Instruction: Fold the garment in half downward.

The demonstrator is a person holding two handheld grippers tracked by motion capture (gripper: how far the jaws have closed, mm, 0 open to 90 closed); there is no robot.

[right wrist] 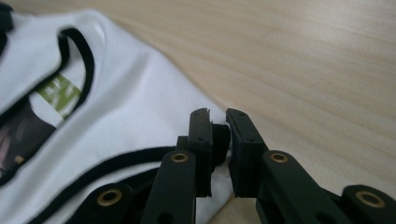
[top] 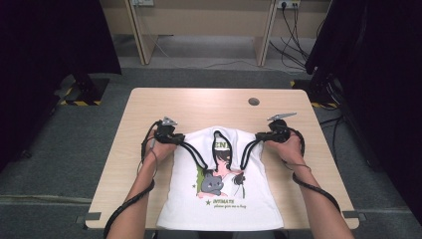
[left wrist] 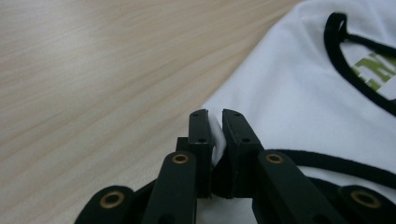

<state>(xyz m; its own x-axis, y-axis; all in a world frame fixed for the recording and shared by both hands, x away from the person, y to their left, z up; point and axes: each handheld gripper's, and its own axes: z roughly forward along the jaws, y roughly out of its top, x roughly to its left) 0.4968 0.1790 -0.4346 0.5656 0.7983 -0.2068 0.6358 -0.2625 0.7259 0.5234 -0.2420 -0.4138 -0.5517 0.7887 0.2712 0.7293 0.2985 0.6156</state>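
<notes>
A white top point(top: 219, 199) with black trim lies flat on the table point(top: 149, 104), its hem at the near edge and its folded shoulder end toward the middle. The left gripper point(left wrist: 212, 128) pinches the cloth's left corner; the right gripper point(right wrist: 218, 130) pinches the black-trimmed right corner.

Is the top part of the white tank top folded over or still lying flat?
Folded over: the tank top's straps lie doubled back over its printed front.

High view is looking down over the table point(top: 149, 107); both gripper views are peering close along the shared white top point(top: 259, 189).
</notes>
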